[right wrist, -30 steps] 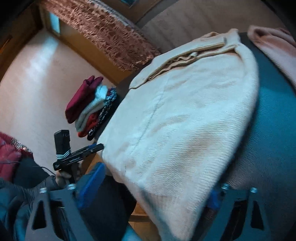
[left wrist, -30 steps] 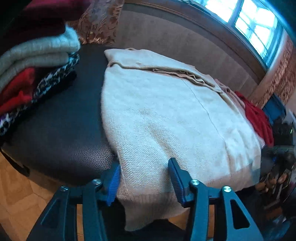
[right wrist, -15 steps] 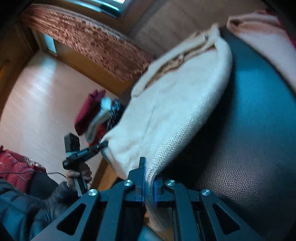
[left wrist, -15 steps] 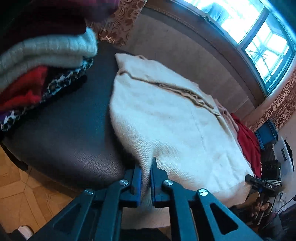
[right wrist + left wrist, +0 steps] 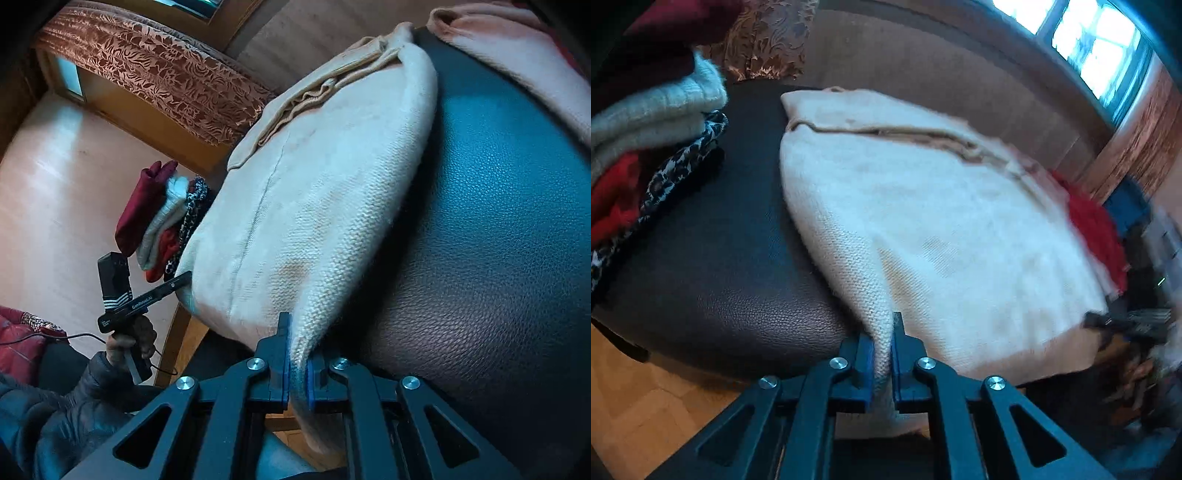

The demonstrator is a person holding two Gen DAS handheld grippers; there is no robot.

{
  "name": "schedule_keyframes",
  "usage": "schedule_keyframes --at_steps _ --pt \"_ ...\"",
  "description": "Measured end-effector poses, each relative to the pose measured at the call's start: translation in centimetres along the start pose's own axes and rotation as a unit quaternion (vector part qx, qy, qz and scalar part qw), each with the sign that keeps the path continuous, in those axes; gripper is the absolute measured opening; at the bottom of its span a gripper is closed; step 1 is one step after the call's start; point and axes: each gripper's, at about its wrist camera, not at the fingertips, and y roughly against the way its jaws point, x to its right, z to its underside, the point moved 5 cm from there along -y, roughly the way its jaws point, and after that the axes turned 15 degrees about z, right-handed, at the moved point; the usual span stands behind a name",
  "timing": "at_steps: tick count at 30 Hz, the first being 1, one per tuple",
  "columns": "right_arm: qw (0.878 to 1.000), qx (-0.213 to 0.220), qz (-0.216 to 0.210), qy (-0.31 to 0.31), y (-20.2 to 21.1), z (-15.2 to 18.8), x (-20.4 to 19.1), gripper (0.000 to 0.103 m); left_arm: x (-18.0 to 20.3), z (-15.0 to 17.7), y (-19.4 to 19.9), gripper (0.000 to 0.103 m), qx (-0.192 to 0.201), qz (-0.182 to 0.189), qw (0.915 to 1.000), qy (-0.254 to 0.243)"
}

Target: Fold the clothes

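Dark leather seat (image 5: 713, 280) beneath a bright window (image 5: 1097, 48), carrying the work and, at its far left corner, a stack of folded clothes (image 5: 653, 147). Cream knitted sweater (image 5: 923, 229) lies spread across the middle of the seat, its collar and tucked sleeves bunched toward the back edge, its hem draped over the front edge. Beyond its right side, near the seat's right edge, lie a red garment (image 5: 1093, 229) and a pale pink one (image 5: 517, 51).

Risks, as judged from this arrangement. Each grip takes only a narrow pinch of loose knit at the hem; if the hem is lifted quickly or unevenly, the fabric may slide out of one pinch and the fold would fall askew. Should one hand rise ahead of the other, the tucked sleeves near the back edge may spill out. Dragging instead of lifting could pull the sweater off the slick front edge, or push it into the red garment.

Left gripper (image 5: 882, 354): jaws closed on the hem at the sweater's front left corner, blue pads pressed on a ridge of knit. Right gripper (image 5: 297, 363): jaws likewise closed, pinching the hem at the front right corner, with fabric hanging below the fingers. A gloved hand (image 5: 129, 339) holding the left tool appears in the right wrist view.
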Motion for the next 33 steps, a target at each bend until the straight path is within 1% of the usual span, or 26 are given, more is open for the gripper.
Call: schedule_keyframes --at_steps 2,5,8,10,12,15,17,22,24,25,27,28,29,31,32,33 --pt "1.0 0.012 -0.028 -0.006 1.0 -0.2 -0.9 0.007 0.3 -0.6 1.6 0.006 0.026 0.043 0.9986 0.018" --pt "0.998 0.028 -0.062 -0.011 2.6 -0.8 -2.1 0.007 0.9 -2.0 3.5 0.005 0.059 0.088 0.9939 0.032" --pt "0.995 0.044 -0.089 -0.013 4.0 -2.1 -3.4 0.006 1.9 -4.1 4.8 0.005 0.089 0.118 0.9885 0.03" --pt "0.992 0.055 -0.109 -0.015 4.6 -3.4 -4.2 0.006 2.6 -6.1 5.3 0.005 0.11 0.133 0.9848 0.022" --pt "0.99 0.066 -0.126 -0.017 5.0 -5.1 -5.0 0.006 3.1 -8.3 5.3 0.005 0.127 0.147 0.9808 0.016" --pt "0.986 0.089 -0.142 -0.012 5.2 -8.8 -5.8 0.006 3.2 -12.0 4.9 0.005 0.157 0.154 0.9753 0.011" --pt "0.984 0.105 -0.147 -0.007 5.2 -11.7 -6.0 0.006 3.1 -14.3 4.6 0.005 0.18 0.149 0.9722 0.009" --pt "0.98 0.145 -0.133 0.007 4.2 -20.7 -5.6 0.006 1.2 -21.7 2.0 0.006 0.226 0.108 0.968 0.019" --pt "0.981 0.154 -0.119 -0.003 2.9 -24.5 -4.2 0.006 -1.1 -24.4 -0.2 0.006 0.229 0.081 0.9689 0.047" --pt "0.982 0.154 -0.111 -0.016 1.9 -26.5 -3.2 0.007 -2.3 -25.3 -1.4 0.006 0.228 0.062 0.97 0.057" --pt "0.985 0.147 -0.083 -0.043 -0.8 -29.9 -0.6 0.008 -5.1 -26.6 -5.0 0.006 0.204 0.031 0.9749 0.084" --pt "0.986 0.136 -0.073 -0.067 -2.5 -31.2 1.1 0.01 -6.6 -26.4 -7.0 0.006 0.182 0.012 0.978 0.101" --pt "0.986 0.12 -0.065 -0.093 -4.6 -32.1 2.7 0.01 -8.1 -26.2 -9.1 0.006 0.16 -0.007 0.98 0.118" --pt "0.987 0.088 -0.038 -0.129 -8.3 -32.5 5.4 0.01 -11.1 -25.7 -13.0 0.006 0.116 -0.045 0.9807 0.151" --pt "0.987 0.071 -0.028 -0.139 -10.0 -31.9 6.4 0.01 -12.0 -24.6 -14.7 0.006 0.093 -0.053 0.9825 0.152" --pt "0.987 0.054 -0.019 -0.149 -11.6 -31.3 7.5 0.002 -11.8 -24.1 -14.7 0.006 0.107 -0.054 0.9839 0.133"
